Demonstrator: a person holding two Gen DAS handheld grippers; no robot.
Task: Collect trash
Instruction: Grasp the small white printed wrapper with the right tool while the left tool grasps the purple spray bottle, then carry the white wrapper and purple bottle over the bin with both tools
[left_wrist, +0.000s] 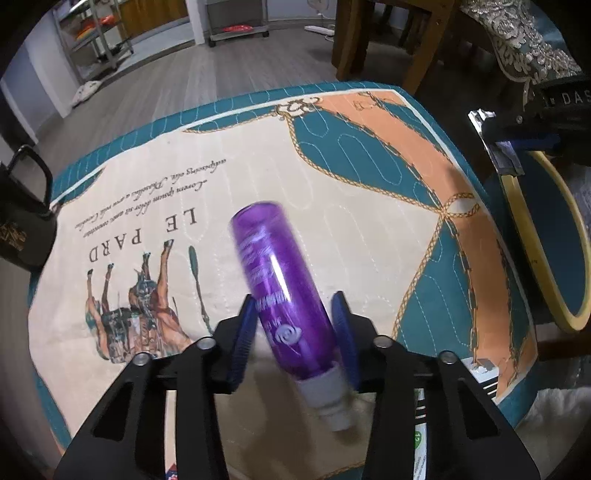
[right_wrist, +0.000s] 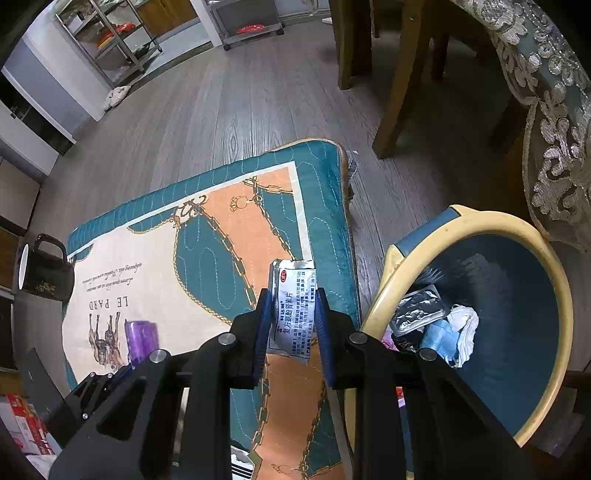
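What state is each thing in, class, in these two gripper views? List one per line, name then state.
purple bottle: capped, lying tilted between the left gripper fingers, blurred
left gripper: closed around the bottle
foil sachet: clamped upright, flat
right gripper: shut on the sachet
bin: open-topped, already holding some trash
blister pack: in the bin
black mug: lying on its side at the mat's edge

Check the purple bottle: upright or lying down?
Lying down. The purple bottle rests on its side on the printed mat, white cap toward the camera, between the left gripper fingers.
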